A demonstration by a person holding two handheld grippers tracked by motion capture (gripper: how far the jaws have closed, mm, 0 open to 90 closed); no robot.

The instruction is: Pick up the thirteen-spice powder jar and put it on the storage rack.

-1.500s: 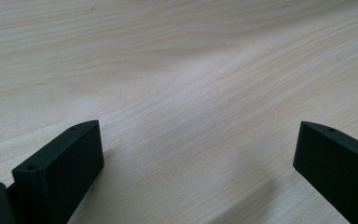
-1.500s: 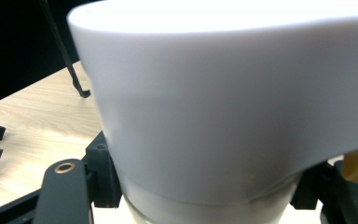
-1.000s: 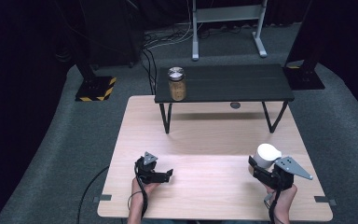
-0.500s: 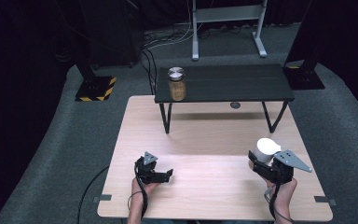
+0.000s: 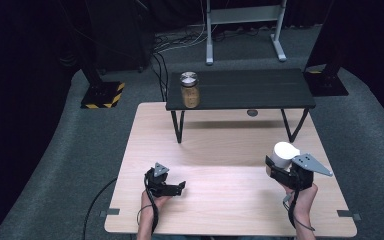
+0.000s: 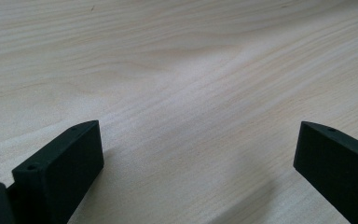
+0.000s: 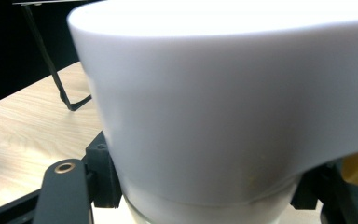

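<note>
The right hand-held gripper (image 5: 280, 167), held in the person's right hand (image 5: 302, 192) near the table's front right corner, has its two black jaws pinching a white container (image 5: 283, 152) from either side. In the right gripper view this white container (image 7: 223, 102) is very close to the camera, a smooth, wide white top above a narrower pale base, with a black jaw pressed against each side. No label or writing can be read on it. A grey three-cornered plate (image 5: 311, 164) sits on top of this hand-held gripper.

The left hand-held gripper (image 5: 176, 187) is held in the person's left hand (image 5: 152, 200) low over the front left part of the table, well apart from the right one. Its jaws are spread wide with nothing between them; in the left gripper view the bare wood grain lies between the two black jaws. A dark cable (image 5: 97, 200) trails from it off the table's left edge.

The table (image 5: 220, 150) is light wood, with small grey tape marks near its front corners. On its far half stands a low black bench (image 5: 250, 90) on thin black legs. On the bench's left end stands a glass jar (image 5: 190, 91) with a silver lid and tan contents. Any label on it is too small to read. Beyond is grey carpet and a yellow-and-black striped base (image 5: 102, 96).
</note>
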